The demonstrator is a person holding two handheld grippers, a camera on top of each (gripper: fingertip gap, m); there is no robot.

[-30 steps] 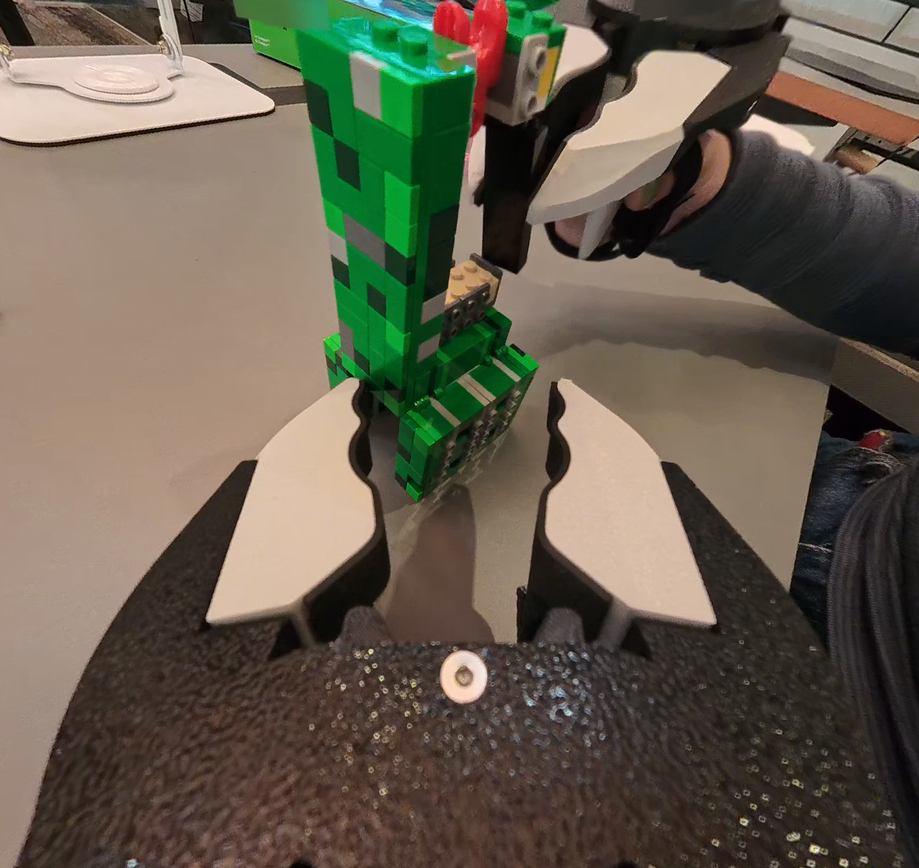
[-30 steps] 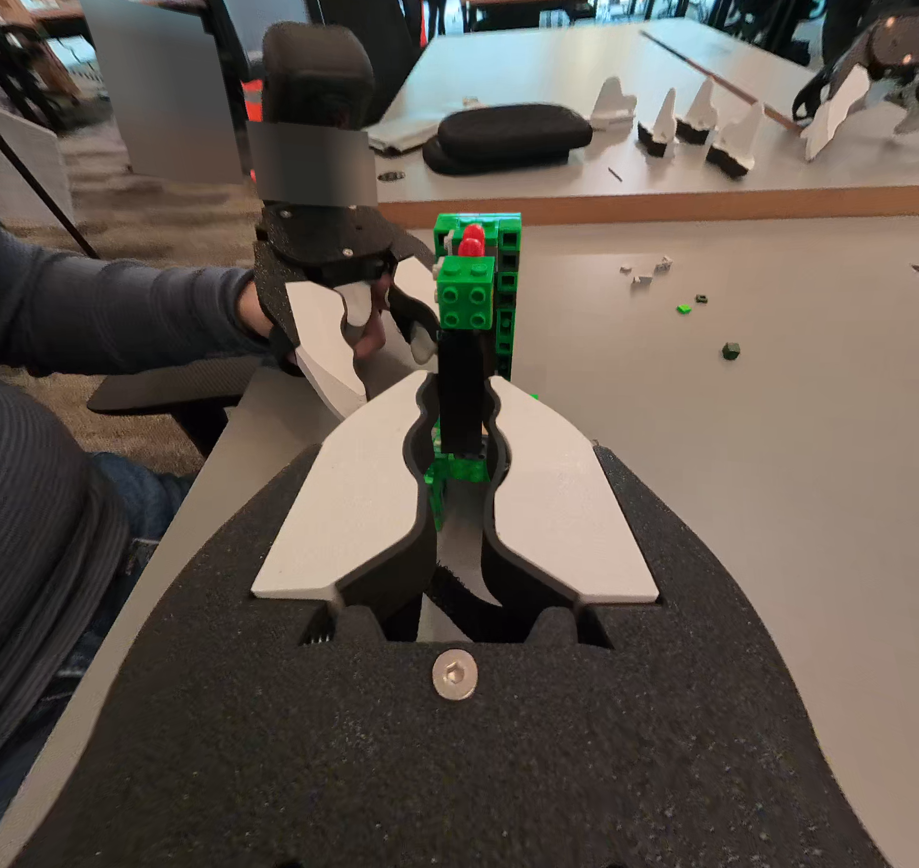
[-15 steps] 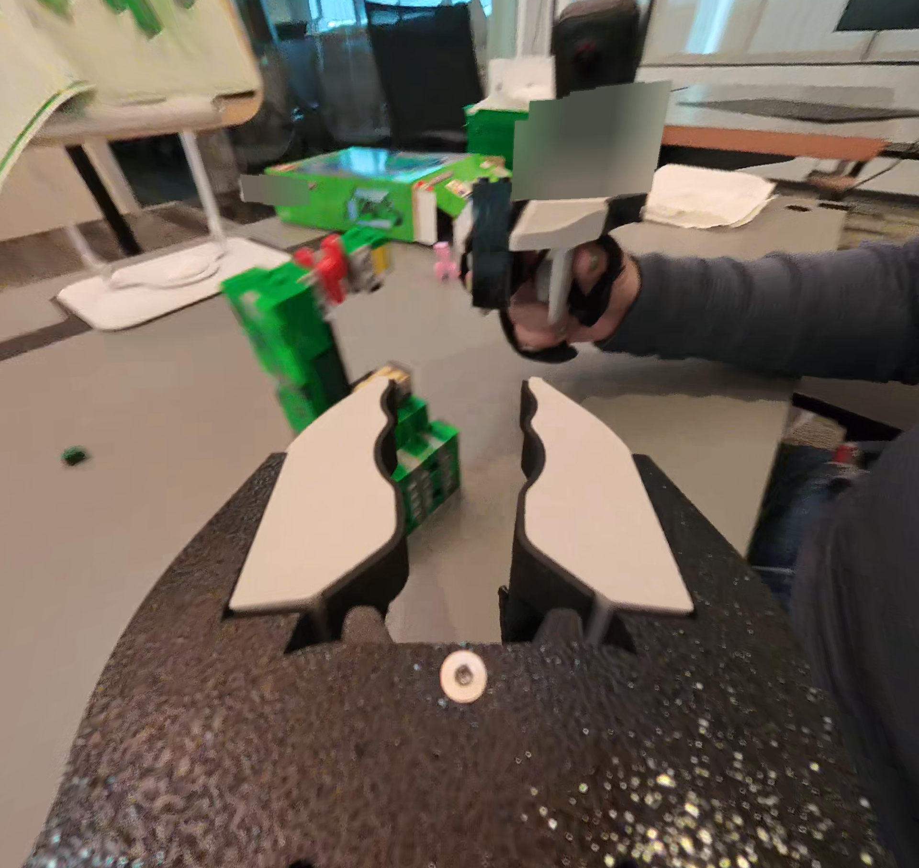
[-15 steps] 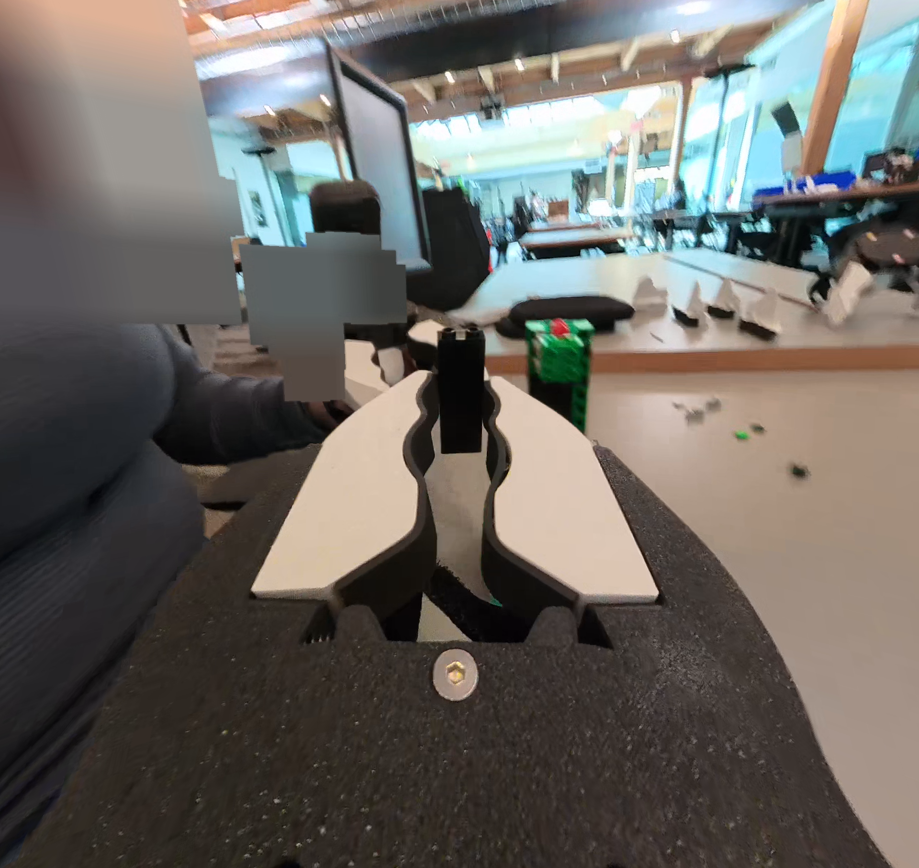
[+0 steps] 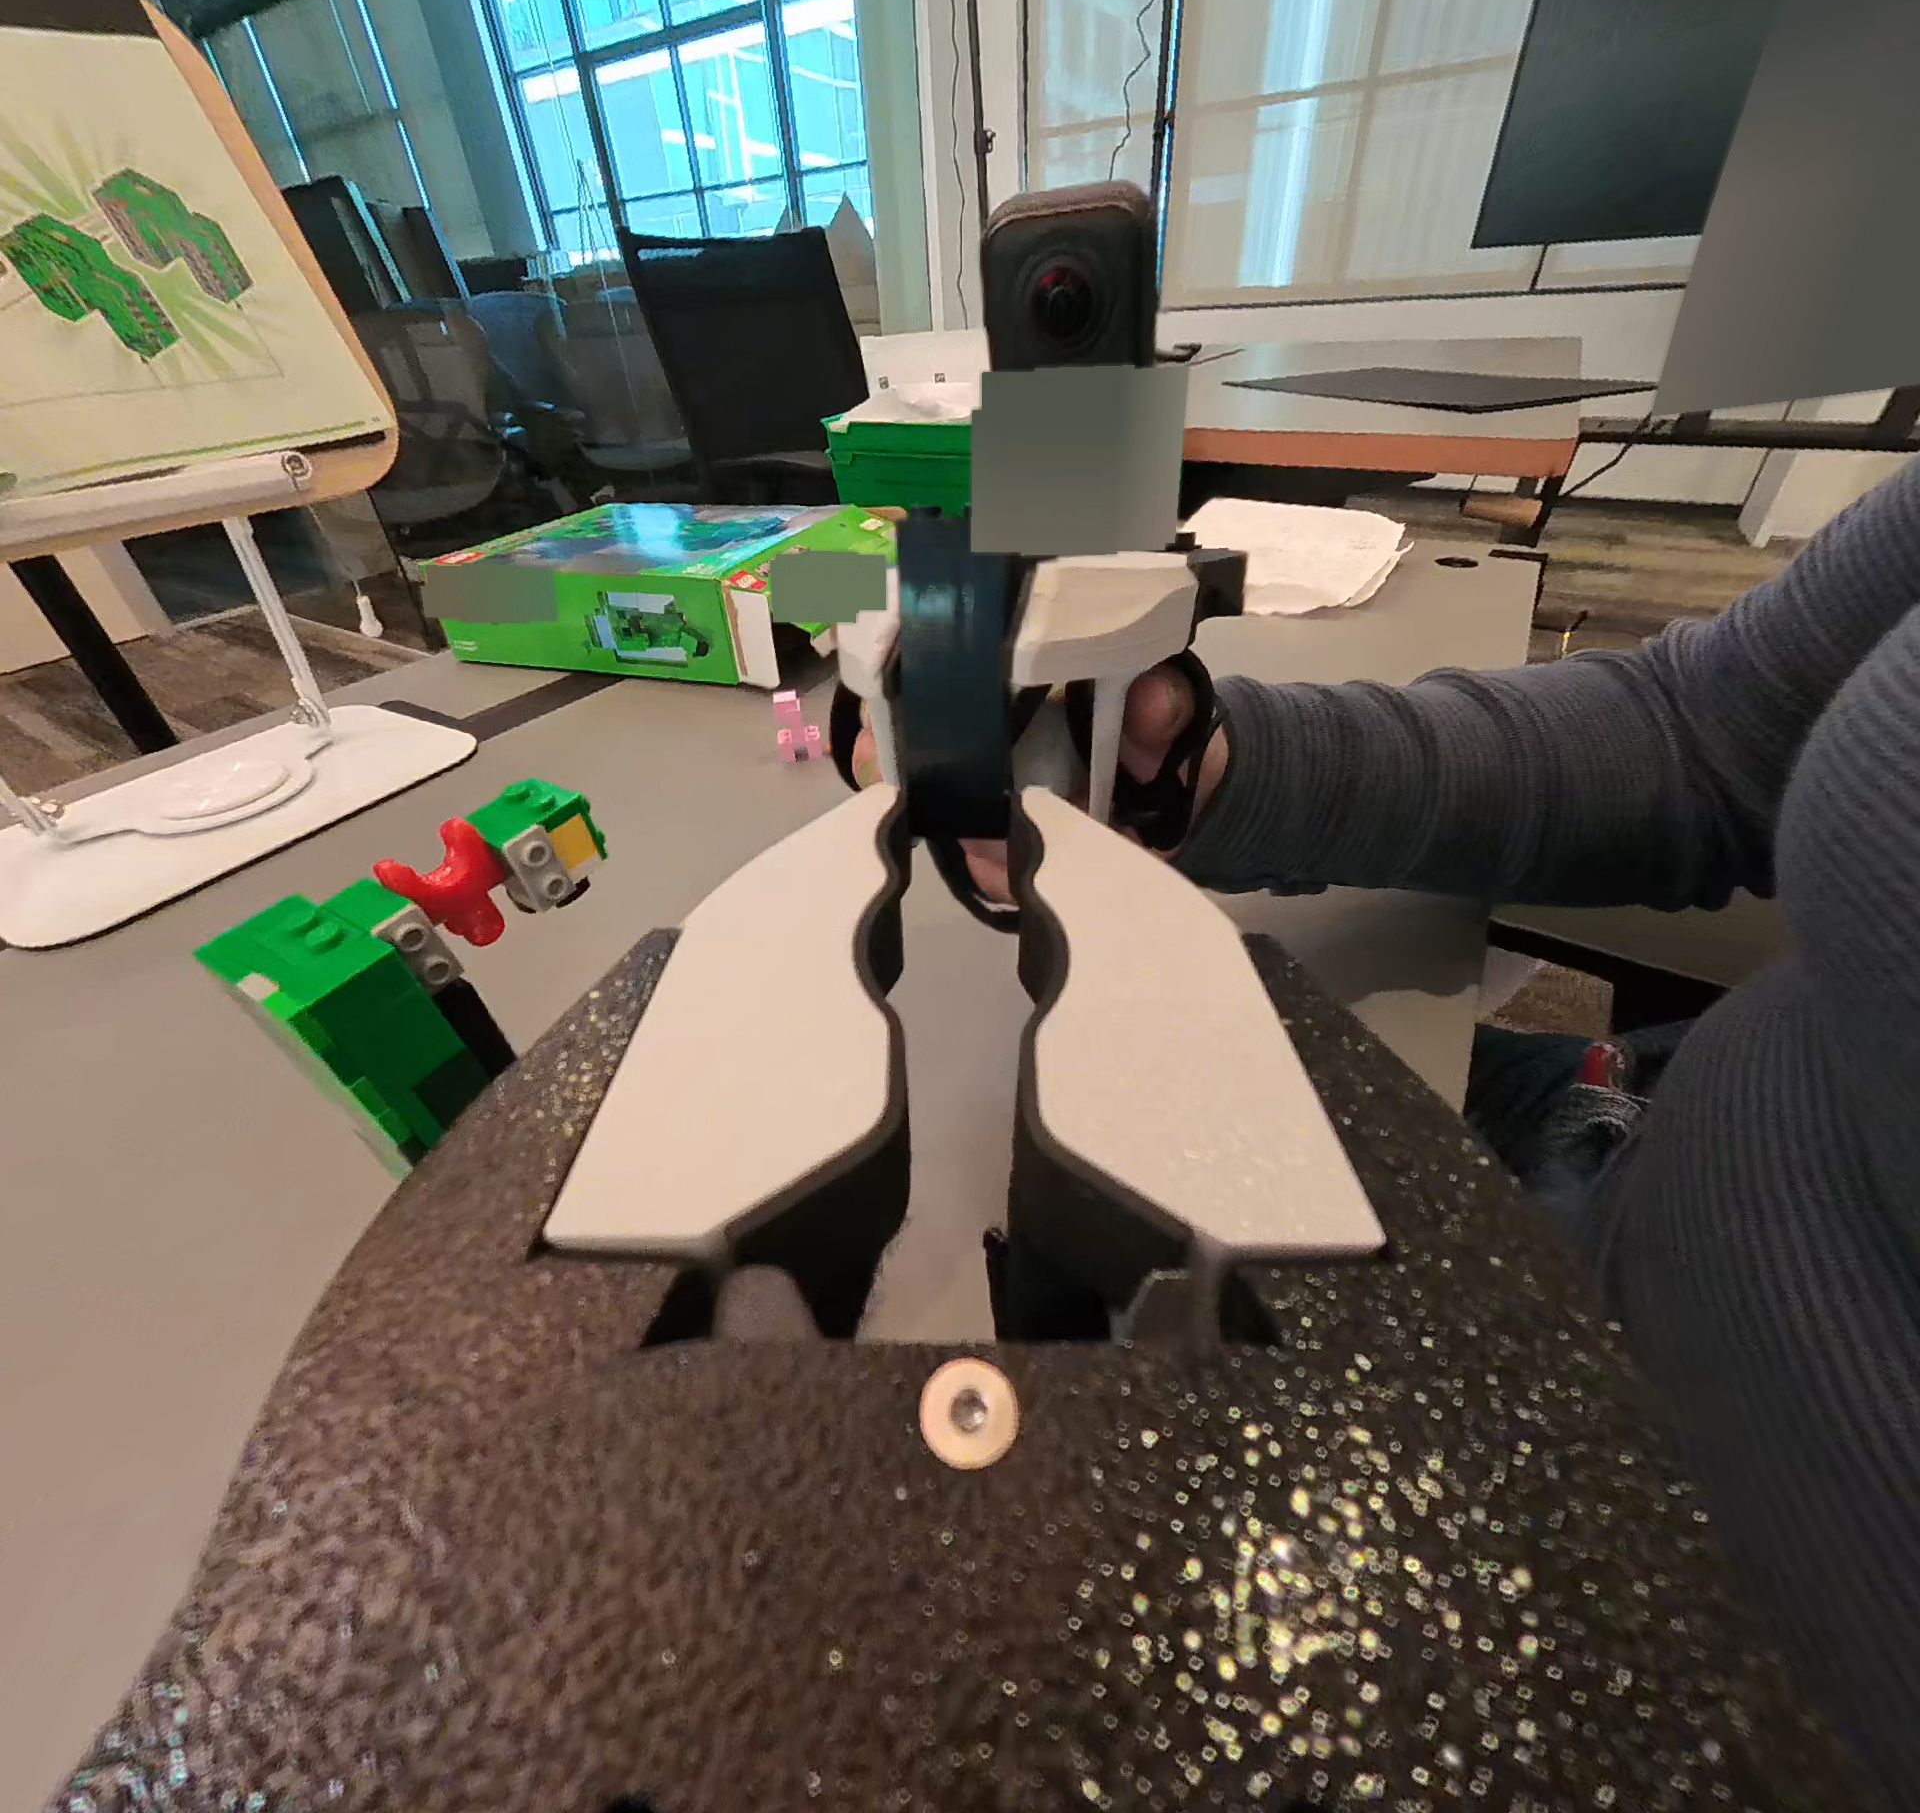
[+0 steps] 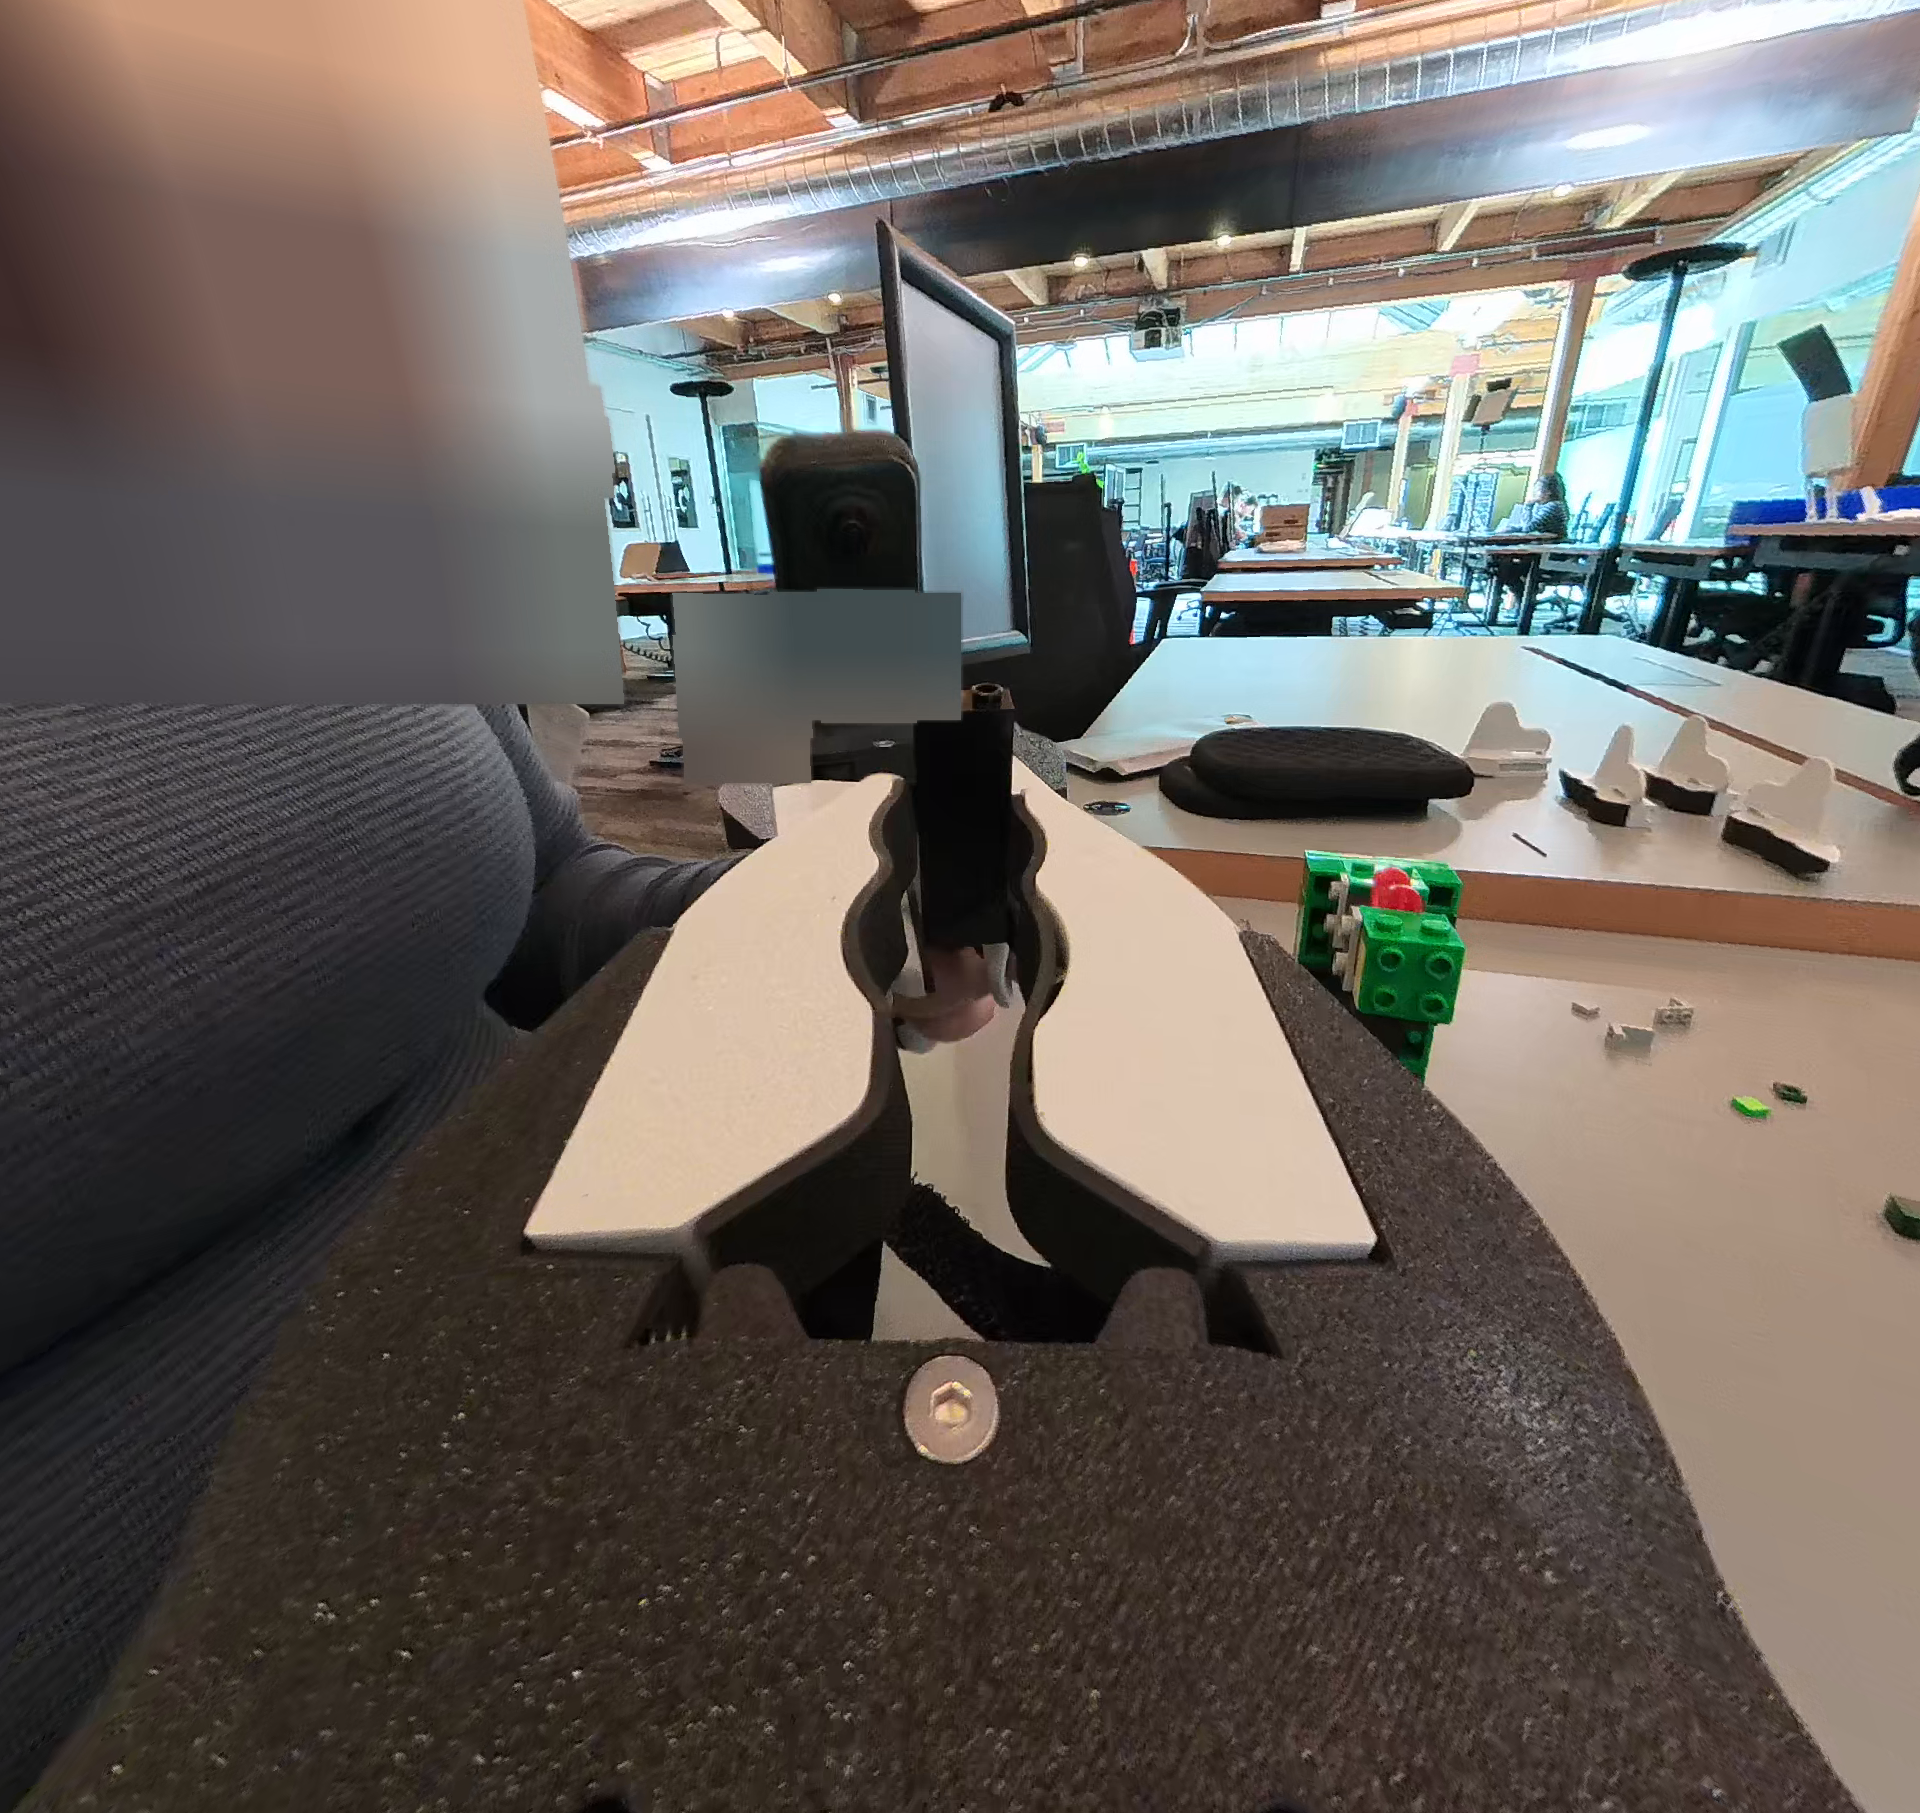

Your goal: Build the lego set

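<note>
My right gripper point(image 6: 961, 807) is shut on a tall black lego column point(image 6: 961, 828) and holds it upright in the air. My left gripper point(image 5: 958, 818) faces it head-on. Its jaws are closed to a narrow gap around the lower end of the same column point(image 5: 951, 683). The right gripper's white fingers point(image 5: 1112, 610) flank the column. The green lego figure point(image 5: 343, 1015) stands on the grey table at the lower left, with a red piece point(image 5: 447, 880) and a small green, grey and yellow block point(image 5: 540, 838) at its top. It also shows in the right wrist view point(image 6: 1382, 942).
A green set box point(image 5: 623, 600) and a small pink lego point(image 5: 795, 729) lie behind. An instruction booklet point(image 5: 156, 309) stands on a white stand point(image 5: 208, 797) at the left. Loose small pieces point(image 6: 1631, 1025) lie right of the figure. A person's sleeve point(image 5: 1507, 755) crosses at the right. Left and right tips are no more than a few centimetres apart.
Both grippers have lifted away from the green figure and turned to face each other. The right still holds the black column. The left jaws have narrowed from wide open onto it.
</note>
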